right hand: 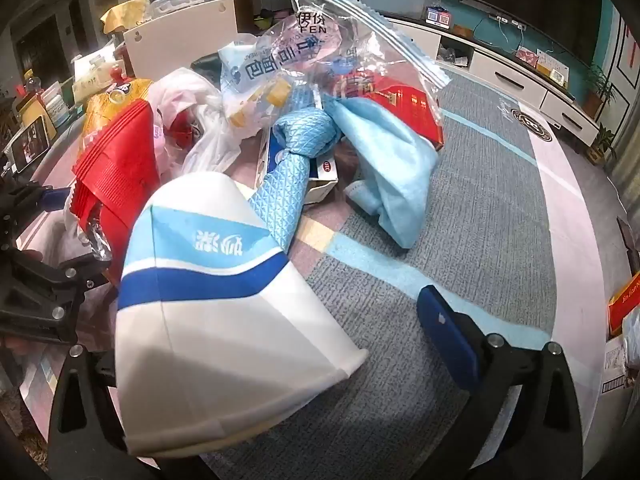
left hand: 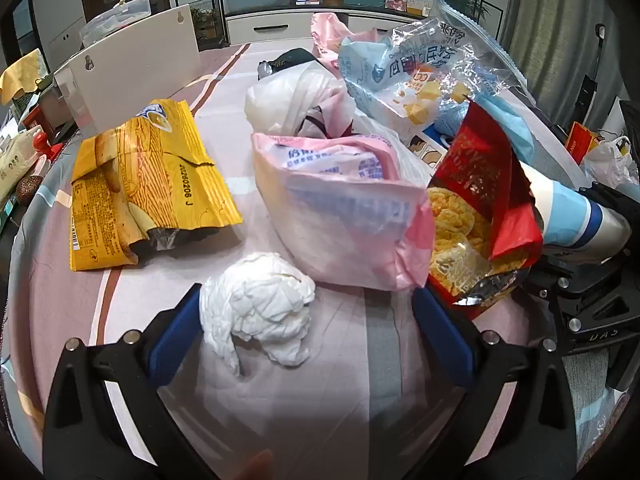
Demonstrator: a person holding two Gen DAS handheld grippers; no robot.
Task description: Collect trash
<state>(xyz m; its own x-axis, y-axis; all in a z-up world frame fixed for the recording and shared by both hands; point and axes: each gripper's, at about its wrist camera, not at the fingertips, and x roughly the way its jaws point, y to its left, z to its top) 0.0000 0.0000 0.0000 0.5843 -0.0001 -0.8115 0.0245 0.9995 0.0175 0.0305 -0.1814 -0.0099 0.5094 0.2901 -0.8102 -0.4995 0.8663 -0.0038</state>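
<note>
Tissue wad before the plastic bag, snack wrapper to its left.

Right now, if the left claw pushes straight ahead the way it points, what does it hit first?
Most likely the crumpled tissue: it lies between the open fingers of the left claw, close by the left finger. Beyond it sits the pink bag. Depth is hard to judge in this fisheye view.

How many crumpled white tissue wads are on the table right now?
1. The tissue wad lies between the open left gripper fingers, against the left finger, just in front of the pink bag. More could be hidden under the trash pile.
</note>
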